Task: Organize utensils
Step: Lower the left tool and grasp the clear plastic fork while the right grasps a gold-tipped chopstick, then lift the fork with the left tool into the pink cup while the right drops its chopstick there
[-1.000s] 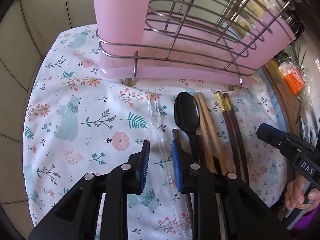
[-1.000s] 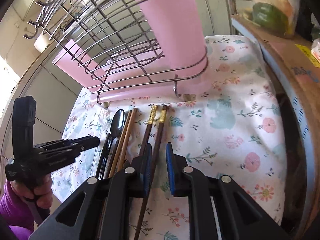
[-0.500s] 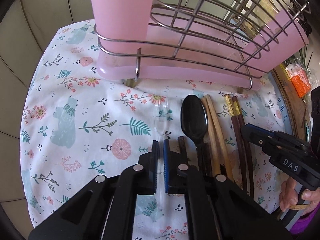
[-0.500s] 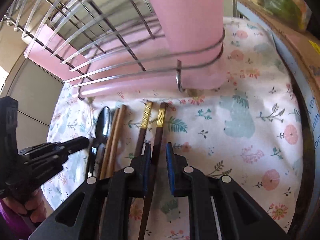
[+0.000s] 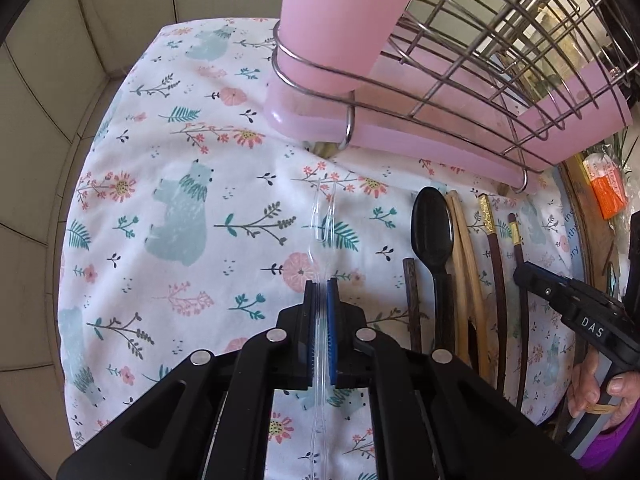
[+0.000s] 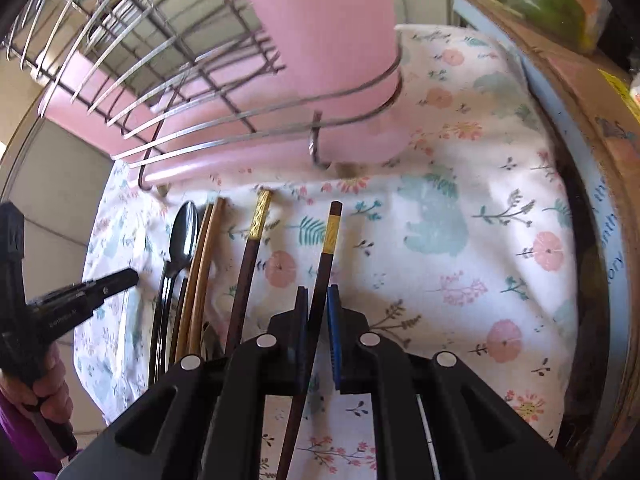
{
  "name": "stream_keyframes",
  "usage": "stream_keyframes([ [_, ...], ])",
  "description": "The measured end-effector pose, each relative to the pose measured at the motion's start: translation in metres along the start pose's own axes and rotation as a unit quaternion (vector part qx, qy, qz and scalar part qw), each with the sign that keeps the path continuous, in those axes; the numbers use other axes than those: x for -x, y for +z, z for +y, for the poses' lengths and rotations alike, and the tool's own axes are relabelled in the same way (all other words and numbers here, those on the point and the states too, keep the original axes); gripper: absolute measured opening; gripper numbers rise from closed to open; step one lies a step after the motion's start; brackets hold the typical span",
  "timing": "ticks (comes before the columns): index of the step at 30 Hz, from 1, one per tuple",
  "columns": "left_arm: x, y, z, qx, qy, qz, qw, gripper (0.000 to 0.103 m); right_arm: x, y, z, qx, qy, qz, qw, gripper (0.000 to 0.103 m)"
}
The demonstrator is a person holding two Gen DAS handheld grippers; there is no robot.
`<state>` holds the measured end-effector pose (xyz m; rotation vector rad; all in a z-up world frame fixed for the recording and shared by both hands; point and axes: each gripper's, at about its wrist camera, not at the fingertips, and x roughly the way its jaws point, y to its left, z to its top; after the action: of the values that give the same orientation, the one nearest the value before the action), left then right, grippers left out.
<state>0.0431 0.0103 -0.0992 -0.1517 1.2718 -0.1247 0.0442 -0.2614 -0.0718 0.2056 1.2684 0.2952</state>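
The left gripper (image 5: 321,292) is clamped on a clear plastic fork (image 5: 325,216), whose prongs reach ahead over the flowered cloth (image 5: 168,152) toward the pink tray (image 5: 400,140) under the wire rack (image 5: 500,60). Left of the fork the cloth lies bare out to its rounded edge, where tiled wall begins; right of it the room is tight, with a dark stick (image 5: 412,300), a black spoon (image 5: 434,232), a pair of pale wooden chopsticks (image 5: 466,264) and two dark gold-tipped chopsticks lying side by side, tips near the tray's front edge. The right gripper (image 6: 318,300) has just been closing and grips one dark gold-tipped chopstick (image 6: 326,256), now set apart from its mate (image 6: 250,256). To the right of that chopstick the cloth is open as far as the cardboard box (image 6: 592,128) along its edge. A pink cup (image 6: 320,40) stands in the rack's near corner, above both held pieces.
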Motion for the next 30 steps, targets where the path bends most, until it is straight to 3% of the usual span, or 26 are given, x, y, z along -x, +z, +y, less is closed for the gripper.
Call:
stream_keyframes([
  [8,-0.003,0.014,-0.008,-0.033,0.007,0.050,0.9982,0.007,0.004,0.008,-0.004,-0.009,0.027,0.004,1.000,0.014],
  [16,-0.009,0.032,-0.020,-0.060,0.020,0.105,0.9925,0.010,-0.011,0.017,0.004,0.004,0.004,0.024,1.000,0.014],
  [19,-0.019,0.037,-0.031,-0.058,0.025,0.110,0.9919,0.010,-0.016,0.016,0.007,0.009,-0.005,0.017,1.000,0.010],
  [23,-0.015,0.035,-0.028,-0.056,0.019,0.099,0.9933,0.008,-0.012,0.012,0.005,0.002,0.006,0.001,1.000,0.008],
  [30,0.020,0.015,-0.015,-0.057,-0.016,0.034,0.9977,0.004,0.027,-0.003,0.003,-0.003,0.032,-0.060,0.998,0.007],
])
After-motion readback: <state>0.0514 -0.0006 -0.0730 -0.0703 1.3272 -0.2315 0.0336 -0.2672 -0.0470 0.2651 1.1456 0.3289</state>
